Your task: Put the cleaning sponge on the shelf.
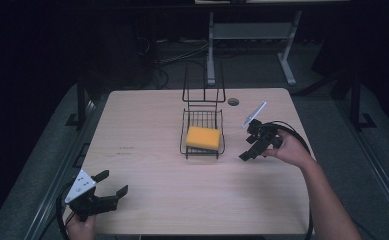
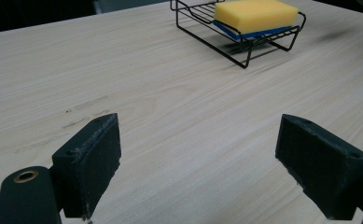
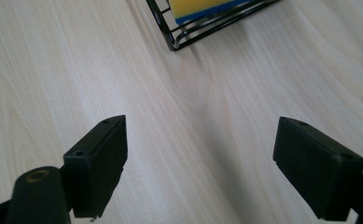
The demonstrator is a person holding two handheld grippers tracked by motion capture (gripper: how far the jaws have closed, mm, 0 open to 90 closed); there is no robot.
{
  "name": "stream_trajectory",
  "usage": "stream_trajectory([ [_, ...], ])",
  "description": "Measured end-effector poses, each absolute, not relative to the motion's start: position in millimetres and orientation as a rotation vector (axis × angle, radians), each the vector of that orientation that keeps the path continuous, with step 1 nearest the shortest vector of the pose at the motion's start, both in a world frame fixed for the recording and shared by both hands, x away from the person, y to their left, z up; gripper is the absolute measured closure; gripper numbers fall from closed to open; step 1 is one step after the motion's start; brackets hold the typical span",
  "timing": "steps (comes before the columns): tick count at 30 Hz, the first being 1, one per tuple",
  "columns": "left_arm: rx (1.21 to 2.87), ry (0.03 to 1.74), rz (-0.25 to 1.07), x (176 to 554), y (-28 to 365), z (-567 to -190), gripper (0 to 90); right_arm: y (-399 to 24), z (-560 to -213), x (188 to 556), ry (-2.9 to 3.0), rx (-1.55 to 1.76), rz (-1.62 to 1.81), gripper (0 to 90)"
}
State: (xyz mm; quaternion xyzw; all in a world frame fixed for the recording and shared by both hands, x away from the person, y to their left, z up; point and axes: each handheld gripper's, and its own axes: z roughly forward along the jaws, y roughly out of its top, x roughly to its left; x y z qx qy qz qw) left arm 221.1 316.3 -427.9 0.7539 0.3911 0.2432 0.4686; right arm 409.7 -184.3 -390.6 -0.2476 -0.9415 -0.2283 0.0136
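Observation:
A yellow sponge (image 1: pixel 202 137) with a blue underside lies in a black wire rack (image 1: pixel 186 131) at the middle of the light wooden table (image 1: pixel 147 120). To the right of the rack, my right gripper (image 1: pixel 248 144) is open and points toward it, nothing between its jaws. In the right gripper view the gripper (image 3: pixel 202 135) hovers over bare wood, with the rack's corner (image 3: pixel 172 45) and sponge (image 3: pixel 193 7) at the top. My left gripper (image 1: pixel 114 181) is open and empty near the front left edge. In the left gripper view the gripper (image 2: pixel 200 140) faces the distant sponge (image 2: pixel 256 14) and rack (image 2: pixel 195 30).
The rack has a tall wire loop (image 1: pixel 203 82) rising at its far side. A round cable hole (image 1: pixel 233 101) sits in the tabletop near the back. A grey metal stand (image 1: pixel 252 35) and cables lie on the dark floor behind the table.

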Motion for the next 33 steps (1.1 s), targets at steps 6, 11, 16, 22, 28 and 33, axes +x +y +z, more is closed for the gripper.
stream_trajectory([
  [6, 1.850, 0.960, 0.595, 221, 316, -428, 13.4, -190, -394, 405, -2.932, -0.786, -0.705, 17.3],
  [11, 1.851, 0.961, 0.595, 221, 316, -428, 13.4, -196, -397, 401, -2.925, -0.804, -0.704, 17.3],
  [16, 1.853, 0.959, 0.597, 221, 315, -428, 13.4, -201, -400, 396, -2.922, -0.817, -0.697, 17.3],
  [22, 1.853, 0.956, 0.596, 221, 315, -428, 13.5, -206, -403, 392, -2.918, -0.824, -0.704, 17.3],
  [28, 1.855, 0.955, 0.598, 221, 315, -428, 13.4, -210, -407, 387, -2.917, -0.832, -0.695, 17.3],
  [33, 1.855, 0.954, 0.598, 221, 315, -428, 13.4, -214, -410, 384, -2.915, -0.842, -0.694, 17.4],
])
